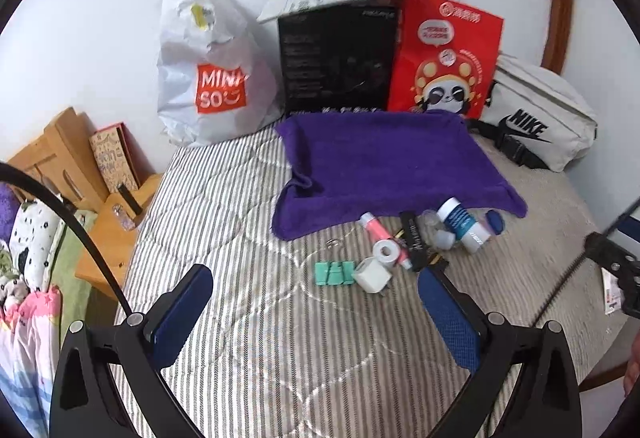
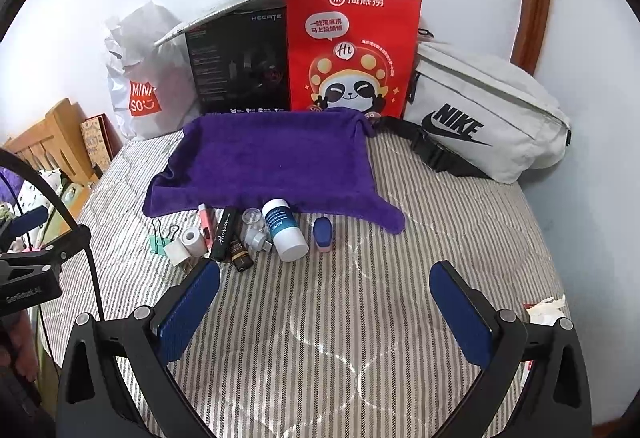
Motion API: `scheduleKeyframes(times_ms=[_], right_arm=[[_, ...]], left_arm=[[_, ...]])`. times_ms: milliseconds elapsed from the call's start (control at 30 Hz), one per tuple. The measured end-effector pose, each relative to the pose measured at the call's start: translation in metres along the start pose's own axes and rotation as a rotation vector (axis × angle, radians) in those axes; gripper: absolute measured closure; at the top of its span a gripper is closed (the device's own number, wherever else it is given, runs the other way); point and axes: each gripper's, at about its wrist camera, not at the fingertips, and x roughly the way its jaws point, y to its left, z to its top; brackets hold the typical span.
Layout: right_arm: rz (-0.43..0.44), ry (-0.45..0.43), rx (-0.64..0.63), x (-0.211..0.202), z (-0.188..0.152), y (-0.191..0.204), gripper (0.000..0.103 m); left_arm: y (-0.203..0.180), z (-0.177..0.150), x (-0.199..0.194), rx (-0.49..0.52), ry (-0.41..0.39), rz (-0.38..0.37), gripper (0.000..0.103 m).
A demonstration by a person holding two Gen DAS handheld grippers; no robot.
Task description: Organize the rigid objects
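Small items lie in a row on the striped bed in front of a purple towel (image 2: 264,162): green binder clips (image 2: 160,240), a white charger plug (image 2: 176,250), a small tape roll (image 2: 191,238), a pink tube (image 2: 205,224), a black tube (image 2: 223,234), a clear jar (image 2: 253,219), a white-and-blue bottle (image 2: 285,230) and a blue capsule (image 2: 322,234). They also show in the left wrist view, with the clips (image 1: 334,273), plug (image 1: 372,274), bottle (image 1: 464,224) and towel (image 1: 392,166). My left gripper (image 1: 316,312) is open and empty, short of the clips. My right gripper (image 2: 326,302) is open and empty, short of the bottle.
Against the wall stand a white Miniso bag (image 1: 212,78), a black box (image 2: 240,66), a red panda paper bag (image 2: 352,54) and a white Nike waist bag (image 2: 484,118). A wooden nightstand (image 1: 104,222) stands left of the bed. The right gripper's frame shows at the left view's right edge (image 1: 612,266).
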Motion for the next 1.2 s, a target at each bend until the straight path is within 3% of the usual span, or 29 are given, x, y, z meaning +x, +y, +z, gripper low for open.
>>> scheduleKeyframes(times_ms=[200, 500, 767, 1000, 1100, 1200], right_arm=[[0.017, 0.028, -0.015, 0.017, -0.004, 0.001, 0.0], [0.021, 0.097, -0.013, 0.051, -0.017, -0.004, 0.0], [-0.001, 0.165, 0.005, 0.079, -0.025, -0.012, 0.0], [0.007, 0.199, -0.012, 0.094, -0.029, -0.006, 0.0], [0.015, 0.201, -0.022, 0.099, -0.029, -0.005, 0.0], [0.032, 0.195, -0.014, 0.104, -0.029, -0.006, 0.0]], left_arm=[[0.013, -0.011, 0.047, -0.025, 0.065, 0.016, 0.0], [0.01, -0.03, 0.117, 0.021, 0.14, 0.037, 0.0], [0.007, -0.032, 0.139, -0.002, 0.146, -0.011, 0.001], [0.0, -0.033, 0.154, -0.022, 0.156, 0.008, 0.002], [0.002, -0.037, 0.151, -0.056, 0.123, -0.006, 0.014], [-0.002, -0.04, 0.144, -0.047, 0.084, -0.021, 0.036]])
